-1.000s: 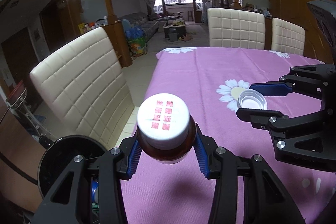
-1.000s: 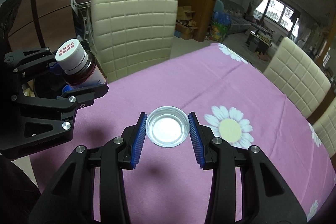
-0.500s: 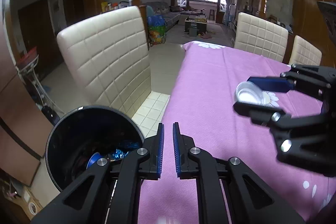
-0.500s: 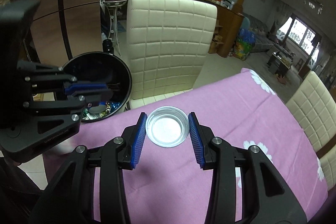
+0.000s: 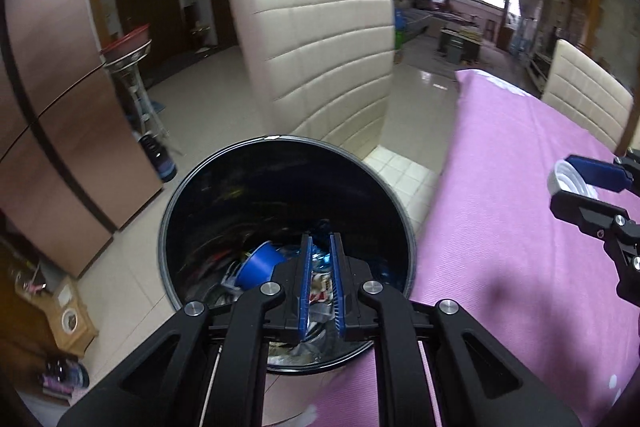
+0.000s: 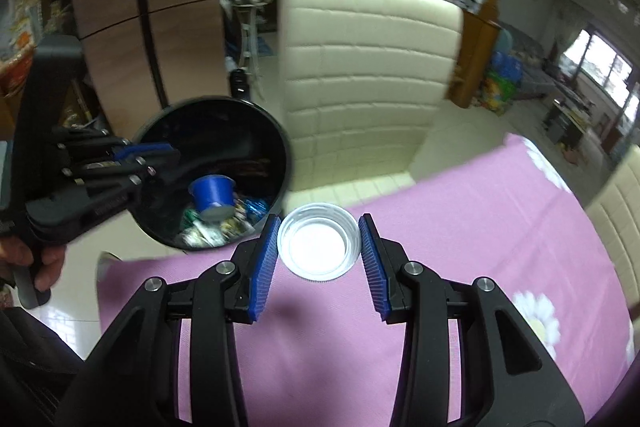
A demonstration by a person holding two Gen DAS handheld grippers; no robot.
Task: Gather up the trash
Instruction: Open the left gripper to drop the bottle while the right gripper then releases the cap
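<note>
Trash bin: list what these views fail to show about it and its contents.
- Left wrist view: the left gripper covers the near rim of the trash bin and part of its litter.
- Right wrist view: the left gripper covers the bin's left side; the wrappers beside the blue cup are too blurred to identify.
- Bin's outer wall and base: visible in neither view.

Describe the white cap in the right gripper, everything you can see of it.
The white cap is a round, shallow lid of what looks like white, slightly translucent plastic, with fine ridges along its outer wall and a flat bright disc inside. Its open side faces the right wrist camera. The right gripper holds it by the rim, a blue ribbed pad pressing on either side, above the pink tablecloth and close to the black trash bin. In the left wrist view the cap shows its threaded inside.
</note>
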